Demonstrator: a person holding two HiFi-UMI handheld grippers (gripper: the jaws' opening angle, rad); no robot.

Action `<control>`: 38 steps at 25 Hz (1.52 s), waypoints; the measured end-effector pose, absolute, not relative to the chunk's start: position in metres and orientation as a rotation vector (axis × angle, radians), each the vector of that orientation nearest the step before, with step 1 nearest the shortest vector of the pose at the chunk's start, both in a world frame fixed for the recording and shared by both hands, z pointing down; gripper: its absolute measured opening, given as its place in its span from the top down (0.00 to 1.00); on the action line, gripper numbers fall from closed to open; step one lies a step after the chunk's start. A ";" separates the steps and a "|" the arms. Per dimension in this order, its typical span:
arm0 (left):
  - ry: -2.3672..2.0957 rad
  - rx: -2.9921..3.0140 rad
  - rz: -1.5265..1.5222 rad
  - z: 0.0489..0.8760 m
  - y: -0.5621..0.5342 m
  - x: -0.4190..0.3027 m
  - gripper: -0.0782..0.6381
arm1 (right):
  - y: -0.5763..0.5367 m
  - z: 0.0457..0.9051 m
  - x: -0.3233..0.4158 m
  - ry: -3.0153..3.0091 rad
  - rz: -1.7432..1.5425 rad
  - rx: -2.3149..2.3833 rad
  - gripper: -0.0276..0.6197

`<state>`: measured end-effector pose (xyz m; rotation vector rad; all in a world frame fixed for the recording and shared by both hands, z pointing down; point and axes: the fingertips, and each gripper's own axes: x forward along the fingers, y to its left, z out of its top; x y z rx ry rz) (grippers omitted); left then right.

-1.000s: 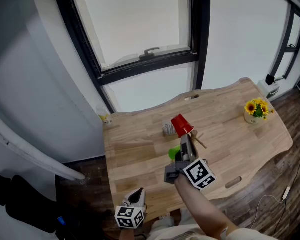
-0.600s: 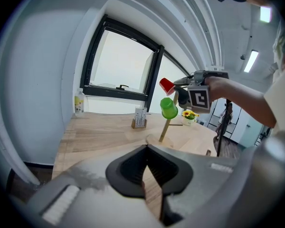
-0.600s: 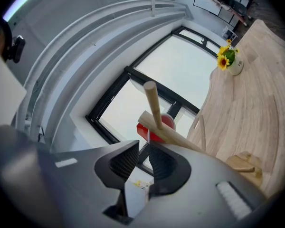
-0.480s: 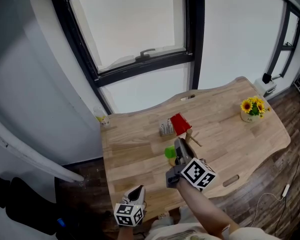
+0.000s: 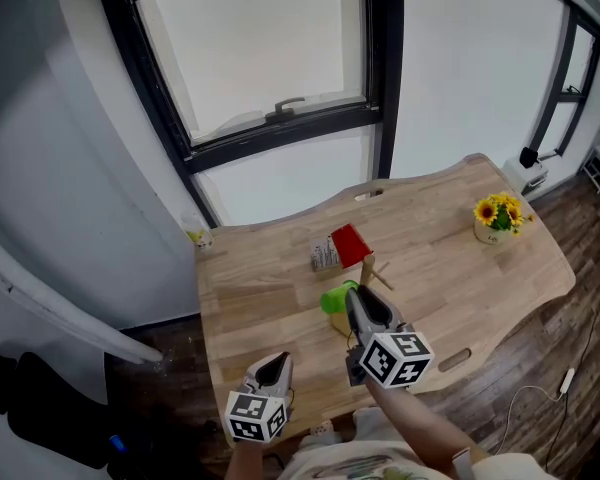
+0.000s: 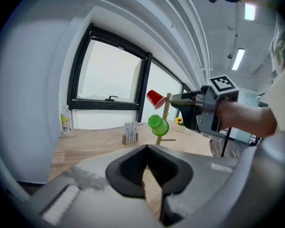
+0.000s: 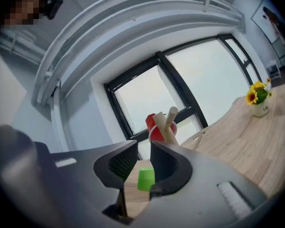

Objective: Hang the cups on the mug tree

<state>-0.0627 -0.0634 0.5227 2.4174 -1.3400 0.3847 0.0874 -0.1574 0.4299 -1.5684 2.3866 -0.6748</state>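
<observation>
Now the right claw, just opened partway, seemingly straddles the green cup loosely.

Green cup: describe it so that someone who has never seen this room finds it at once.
Start at the wooden table under the big window, and find the wooden mug tree standing near the table's middle. The green cup hangs low on that tree, tilted. It is the only green thing there; the red cup hangs higher up.
</observation>
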 end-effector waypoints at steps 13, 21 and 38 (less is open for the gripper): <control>-1.301 2.572 0.355 0.481 -0.083 -0.017 0.88 | -0.117 0.440 0.083 2.803 -0.304 -1.480 0.94; -1.234 2.631 0.286 0.464 -0.081 0.015 0.88 | -0.092 0.438 0.079 2.876 -0.155 -1.430 0.96; -1.218 2.655 0.307 0.458 -0.076 0.035 0.88 | -0.082 0.452 0.082 2.943 -0.197 -1.453 0.96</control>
